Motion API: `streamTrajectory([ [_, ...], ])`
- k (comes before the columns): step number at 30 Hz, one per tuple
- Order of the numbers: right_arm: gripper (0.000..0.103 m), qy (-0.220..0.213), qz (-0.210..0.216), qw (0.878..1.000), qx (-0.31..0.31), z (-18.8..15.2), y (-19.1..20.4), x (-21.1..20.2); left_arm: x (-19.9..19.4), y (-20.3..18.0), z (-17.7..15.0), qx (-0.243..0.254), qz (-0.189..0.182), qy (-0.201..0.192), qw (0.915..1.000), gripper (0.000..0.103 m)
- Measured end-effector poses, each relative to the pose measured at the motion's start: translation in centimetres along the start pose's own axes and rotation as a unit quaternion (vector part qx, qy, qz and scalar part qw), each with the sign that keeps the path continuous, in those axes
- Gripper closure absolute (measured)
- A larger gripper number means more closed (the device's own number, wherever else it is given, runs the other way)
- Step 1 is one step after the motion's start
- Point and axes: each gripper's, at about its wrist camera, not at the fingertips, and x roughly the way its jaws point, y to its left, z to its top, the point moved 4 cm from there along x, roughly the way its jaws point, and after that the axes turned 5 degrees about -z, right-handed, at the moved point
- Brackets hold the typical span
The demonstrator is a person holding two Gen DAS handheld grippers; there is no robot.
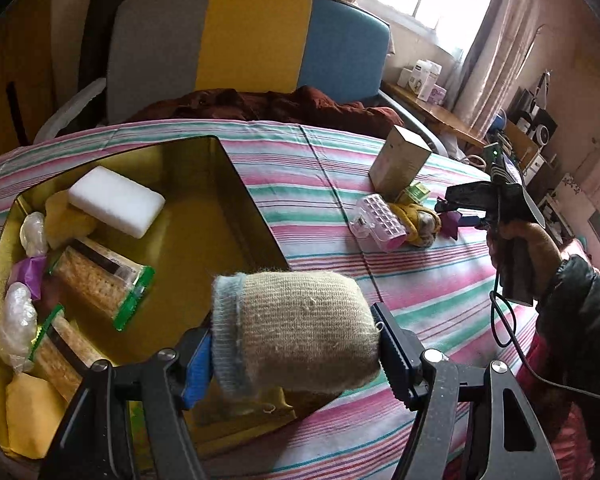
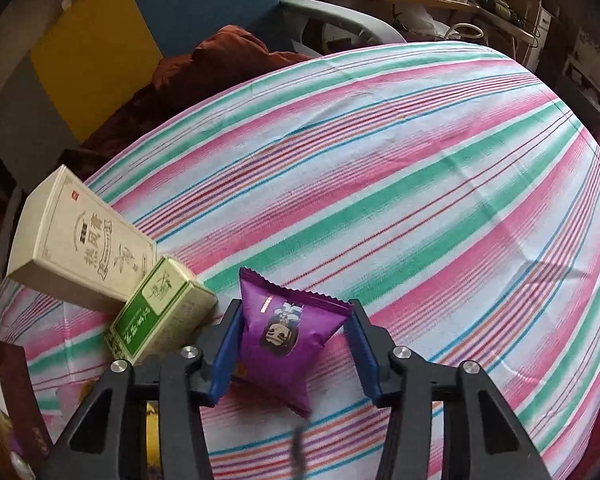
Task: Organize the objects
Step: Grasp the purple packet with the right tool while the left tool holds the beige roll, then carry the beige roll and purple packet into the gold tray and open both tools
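Both wrist views close, angled down – share striped cloth [image 1: 320, 168] [image 2: 380, 160].

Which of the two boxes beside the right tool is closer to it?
The small green box, almost touching the tool's left finger. The larger cream box lies behind it, farther away.

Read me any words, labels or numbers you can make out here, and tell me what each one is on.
"熊风膏": my best reading of the large characters on the cream box; its smaller print is blurred.
Green box: white script, too slanted to read.
Purple packet in the right gripper: cartoon face, small text unreadable.
Cracker packs in the tin: nothing legible.
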Motion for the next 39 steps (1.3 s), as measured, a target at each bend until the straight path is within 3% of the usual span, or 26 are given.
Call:
streamTrajectory([
  [5,0.054,-0.038,0.01,0.999,-0.017,-0.9,0.3,-3.6,-1.5,0.2,0.5,0.003,0.004,-0.021,0.9998,0.032],
  [9,0.054,-0.077,0.049,0.995,-0.034,-1.9,1.8,-7.7,-3.3,1.3,0.9,0.002,0.021,-0.045,0.9987,0.032],
  [17,0.054,-0.122,0.155,0.969,-0.151,-6.7,10.9,-15.7,-6.9,5.6,0.7,-0.028,0.076,-0.083,0.9932,0.032],
  [23,0.054,-0.1,0.22,0.943,-0.227,-12.1,18.4,-17.6,-10.2,7.5,0.0,-0.027,0.129,-0.116,0.9844,0.032],
  [28,0.054,-0.067,0.25,0.928,-0.269,-16.2,23.1,-17.2,-12.1,8.3,-0.6,-0.021,0.156,-0.133,0.9786,0.032],
  [34,0.054,-0.049,0.26,0.917,-0.298,-19.0,26.2,-16.9,-12.4,9.8,-1.0,-0.035,0.164,-0.133,0.9768,0.032],
  [39,0.054,-0.046,0.256,0.915,-0.309,-19.0,27.5,-17.0,-12.0,10.6,-1.0,-0.043,0.164,-0.129,0.9769,0.032],
])
